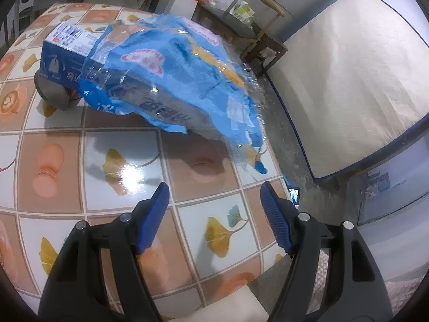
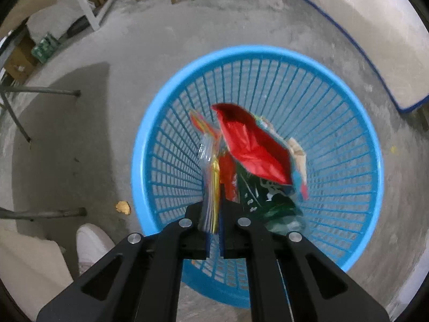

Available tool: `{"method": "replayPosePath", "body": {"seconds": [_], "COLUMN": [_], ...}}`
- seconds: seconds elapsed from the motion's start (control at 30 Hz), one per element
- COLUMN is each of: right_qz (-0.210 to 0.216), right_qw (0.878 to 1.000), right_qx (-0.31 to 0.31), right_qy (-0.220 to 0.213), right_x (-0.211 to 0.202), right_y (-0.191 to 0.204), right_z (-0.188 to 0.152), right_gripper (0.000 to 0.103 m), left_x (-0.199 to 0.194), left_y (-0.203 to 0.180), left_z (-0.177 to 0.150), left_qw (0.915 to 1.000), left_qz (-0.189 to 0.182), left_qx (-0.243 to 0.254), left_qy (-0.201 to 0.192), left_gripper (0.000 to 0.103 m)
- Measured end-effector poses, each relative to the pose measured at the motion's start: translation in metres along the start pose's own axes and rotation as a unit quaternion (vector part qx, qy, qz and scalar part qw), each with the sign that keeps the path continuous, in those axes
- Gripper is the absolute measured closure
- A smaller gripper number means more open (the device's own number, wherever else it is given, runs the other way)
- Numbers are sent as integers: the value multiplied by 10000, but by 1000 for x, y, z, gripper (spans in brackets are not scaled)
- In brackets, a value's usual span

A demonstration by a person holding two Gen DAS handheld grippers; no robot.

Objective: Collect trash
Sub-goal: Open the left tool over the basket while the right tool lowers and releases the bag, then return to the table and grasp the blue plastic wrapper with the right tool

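Our right gripper [image 2: 214, 212] pinches wrappers [image 2: 249, 150] over the bin [image 2: 150, 123], our left gripper [image 1: 214, 196] spread near the bag [image 1: 171, 75]; they could catch the rim and spill.

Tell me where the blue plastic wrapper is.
In the left wrist view, the blue plastic wrapper lies on the tiled table, draped over a blue box, ahead of the open left gripper.

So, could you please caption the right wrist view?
Right gripper shut on a colourful wrapper above the blue basket.
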State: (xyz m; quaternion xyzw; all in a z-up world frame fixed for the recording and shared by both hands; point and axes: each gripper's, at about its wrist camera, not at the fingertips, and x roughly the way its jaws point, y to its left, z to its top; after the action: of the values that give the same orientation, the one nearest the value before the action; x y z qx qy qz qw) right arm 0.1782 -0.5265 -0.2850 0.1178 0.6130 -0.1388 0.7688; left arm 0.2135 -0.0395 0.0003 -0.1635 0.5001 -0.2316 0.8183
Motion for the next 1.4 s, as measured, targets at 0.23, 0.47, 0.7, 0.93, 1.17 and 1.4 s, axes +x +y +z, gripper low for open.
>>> {"method": "replayPosePath", "body": {"seconds": [0.23, 0.47, 0.7, 0.93, 1.17, 1.4], "right_qz": [374, 814, 1585, 2191, 2948, 2974], "right_qw": [9983, 9913, 9752, 9559, 9225, 9185], "right_qx": [431, 976, 1090, 234, -923, -1691], "right_qy": [136, -342, -1092, -1940, -2313, -1983], "right_x": [-22, -83, -186, -299, -373, -376], "right_y": [-11, -25, -1, 74, 170, 278], "right_z": [0, -19, -42, -42, -23, 29], "right_gripper": [77, 57, 47, 32, 14, 7], "left_x": [-7, -30, -62, -86, -91, -81], "left_y": [16, 26, 46, 68, 80, 89], "left_z": [-2, -12, -27, -39, -47, -50], "left_qw": [9998, 9989, 9961, 9926, 9912, 9912], "left_qz": [-65, -123, -45, 63, 159, 247], "left_qx": [-167, -251, -389, -549, -563, -567], "left_qy": [-121, -385, -792, -1082, -1187, -1172], "left_gripper": [37, 32, 24, 20, 19, 19]}}
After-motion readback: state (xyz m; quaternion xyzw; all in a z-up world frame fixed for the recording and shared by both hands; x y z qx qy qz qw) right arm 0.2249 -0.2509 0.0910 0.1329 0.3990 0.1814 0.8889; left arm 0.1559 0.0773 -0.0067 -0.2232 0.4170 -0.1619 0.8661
